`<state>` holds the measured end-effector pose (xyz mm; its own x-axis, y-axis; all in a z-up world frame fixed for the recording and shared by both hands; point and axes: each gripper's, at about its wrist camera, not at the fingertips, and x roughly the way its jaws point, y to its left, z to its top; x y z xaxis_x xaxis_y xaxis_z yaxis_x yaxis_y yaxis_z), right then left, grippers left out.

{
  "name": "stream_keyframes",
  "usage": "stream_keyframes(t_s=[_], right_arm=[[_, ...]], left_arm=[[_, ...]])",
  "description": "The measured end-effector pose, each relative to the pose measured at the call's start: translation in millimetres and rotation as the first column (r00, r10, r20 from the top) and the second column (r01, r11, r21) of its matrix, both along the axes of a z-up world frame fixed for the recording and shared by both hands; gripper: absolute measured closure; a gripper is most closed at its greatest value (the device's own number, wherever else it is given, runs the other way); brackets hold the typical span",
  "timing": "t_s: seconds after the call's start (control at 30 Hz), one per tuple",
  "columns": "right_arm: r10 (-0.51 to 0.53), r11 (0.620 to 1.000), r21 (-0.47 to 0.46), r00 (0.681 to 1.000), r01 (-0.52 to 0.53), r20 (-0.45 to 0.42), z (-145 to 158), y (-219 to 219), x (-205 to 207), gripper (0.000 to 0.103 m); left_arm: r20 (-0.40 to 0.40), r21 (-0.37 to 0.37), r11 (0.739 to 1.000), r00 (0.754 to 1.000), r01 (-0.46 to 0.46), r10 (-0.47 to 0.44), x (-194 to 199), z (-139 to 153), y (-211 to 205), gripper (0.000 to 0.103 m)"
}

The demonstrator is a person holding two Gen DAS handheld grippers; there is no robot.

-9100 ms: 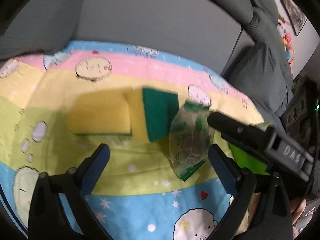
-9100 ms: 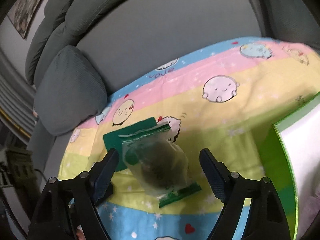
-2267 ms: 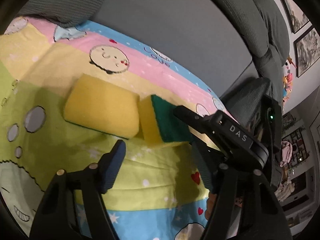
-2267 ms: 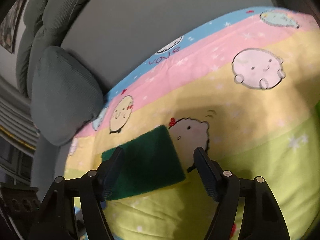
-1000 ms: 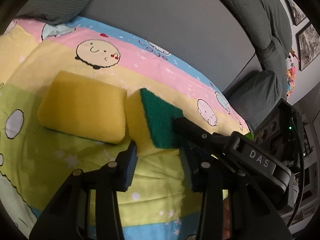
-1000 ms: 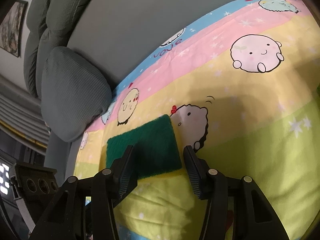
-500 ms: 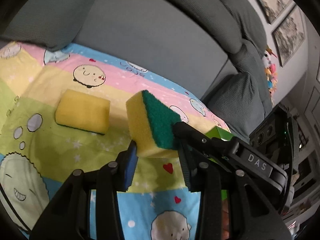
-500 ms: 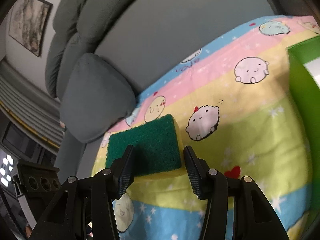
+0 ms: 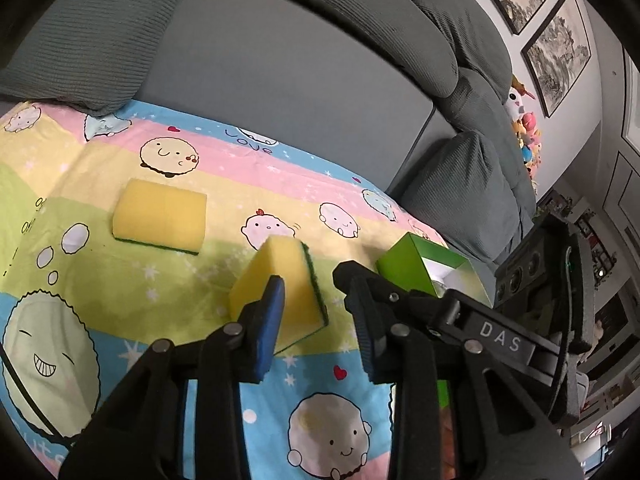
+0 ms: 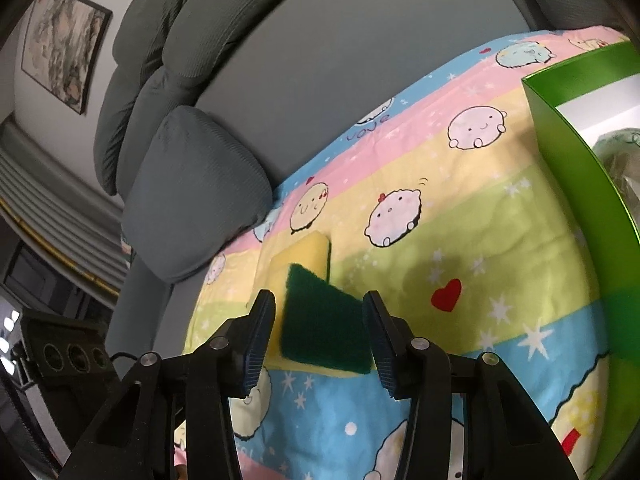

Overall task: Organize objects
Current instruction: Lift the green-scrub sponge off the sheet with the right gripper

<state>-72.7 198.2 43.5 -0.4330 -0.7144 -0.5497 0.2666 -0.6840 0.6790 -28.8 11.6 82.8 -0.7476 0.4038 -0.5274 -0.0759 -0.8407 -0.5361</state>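
Left tongs (image 9: 310, 300): part open and empty; the blue pad crosses in front of the sponge's yellow face, and no grip by this tool shows
Right tongs (image 10: 320, 312): closed on the held sponge across its short width, a pad against each edge, with the green scouring face turned toward this camera
Held sponge (image 9: 280, 276): yellow foam with a green scouring layer, tilted and off the blanket, left of the green box and nearer than it
Handling: I judge it very light and soft; the foam gives under a squeeze, so a hard pinch would only bend it, while the rough green face should resist slipping
Where to hold: across the narrow edges near the middle, as the right tongs have it, seems the steadiest hold
Blanket (image 9: 120, 300): striped cartoon print, covering the seat under everything
Green box (image 10: 568, 160): open at the top, on the blanket, with a clear bag (image 10: 624, 160) already inside; probably where the sponge goes
Second sponge (image 9: 160, 216): lying flat, yellow side up, well to the left of the green box and farther back than the held one
Sofa back (image 9: 280, 80): grey, rising behind the green box and the blanket
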Motion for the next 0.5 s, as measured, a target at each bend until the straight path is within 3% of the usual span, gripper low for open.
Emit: stream_keyframes(t_s=[0.3, 0.4, 0.5], right_arm=[[-0.024, 0.998, 0.056, 0.999, 0.023, 0.026, 3, 6, 5, 0.054], [-0.052, 0.996, 0.075, 0.998, 0.05, 0.018, 6, 10, 8, 0.054], [-0.079, 0.993, 0.091, 0.997, 0.077, 0.011, 7, 14, 8, 0.054]], left_arm=[[0.04, -0.029, 0.999, 0.999, 0.032, -0.031, -1, -5, 4, 0.071], [0.07, -0.05, 0.999, 0.998, -0.001, 0.005, -3, -8, -3, 0.071], [0.102, -0.015, 0.999, 0.994, -0.038, 0.039, -4, -13, -17, 0.069]])
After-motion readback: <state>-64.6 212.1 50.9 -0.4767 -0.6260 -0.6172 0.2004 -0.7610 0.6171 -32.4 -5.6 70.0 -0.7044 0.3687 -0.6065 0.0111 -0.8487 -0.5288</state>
